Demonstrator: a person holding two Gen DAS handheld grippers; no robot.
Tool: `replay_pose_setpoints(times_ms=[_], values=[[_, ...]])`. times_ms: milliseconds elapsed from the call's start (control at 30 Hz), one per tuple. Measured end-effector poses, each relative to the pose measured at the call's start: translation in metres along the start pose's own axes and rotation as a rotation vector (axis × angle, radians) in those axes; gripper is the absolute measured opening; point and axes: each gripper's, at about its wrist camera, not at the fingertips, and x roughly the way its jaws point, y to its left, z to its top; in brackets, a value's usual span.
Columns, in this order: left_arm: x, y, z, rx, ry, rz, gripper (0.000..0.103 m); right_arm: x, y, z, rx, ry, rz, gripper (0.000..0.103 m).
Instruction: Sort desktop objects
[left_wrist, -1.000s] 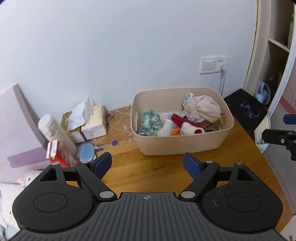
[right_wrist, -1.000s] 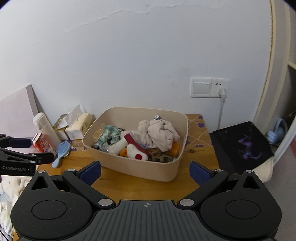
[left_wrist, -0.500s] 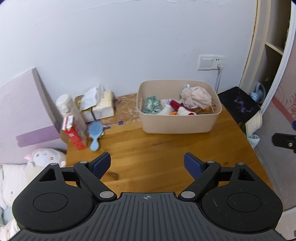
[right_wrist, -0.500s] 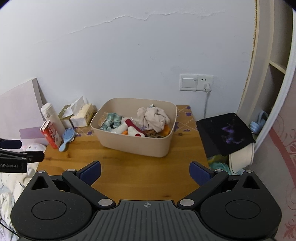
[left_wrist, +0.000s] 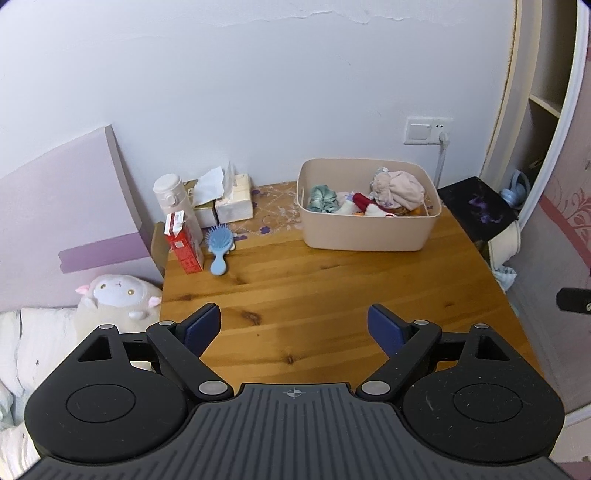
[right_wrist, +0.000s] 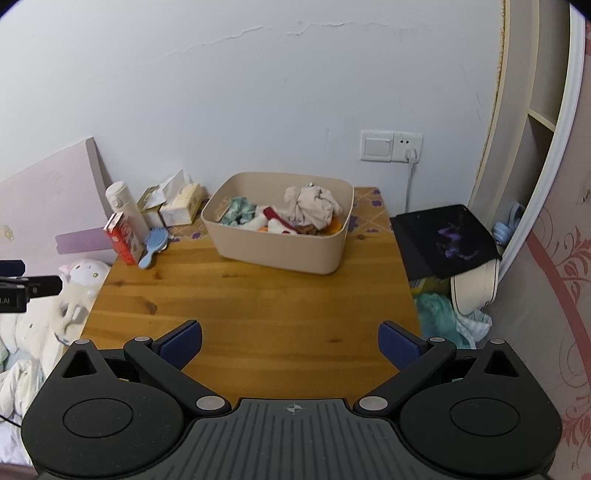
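Left wrist view: left gripper (left_wrist: 294, 323) hangs above the near part of the wooden desk (left_wrist: 332, 295), blue pads spread wide, nothing between them. Right gripper (right_wrist: 290, 339) same story, jaws apart and empty, also well back from everything. Loose items sit at the far left edge: blue hairbrush (left_wrist: 219, 246) lying flat, red carton (left_wrist: 183, 242) upright just beside it, white bottle (left_wrist: 176, 201) upright behind the carton, tissue boxes (left_wrist: 225, 205) against the wall. Beige storage bin (left_wrist: 369, 225) stands far centre-right, already holding scrunchies, cloth and small soft bits. Hairbrush long axis runs roughly near-to-far: handle toward the camera, bristle head toward the wall, bristles up. Judgement: brush looks like the likely next pick. Risks: carton is nearly touching the brush, so a wide-open approach could clip it and tip it, possibly off the left edge onto the plush sheep (left_wrist: 118, 299) and bedding below. Gripping the rounded handle across its width may let it swivel or slip. Bin is piled fairly full, so a dropped item could roll off the heap.
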Motion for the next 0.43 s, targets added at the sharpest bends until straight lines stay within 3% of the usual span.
replay_pose_setpoints(times_ms=[433], values=[[-0.024,0.004,-0.011,-0.005,0.015,-0.024,0.088,-0.029,-0.003,-0.012,-0.007,0.012,-0.02,0.103]])
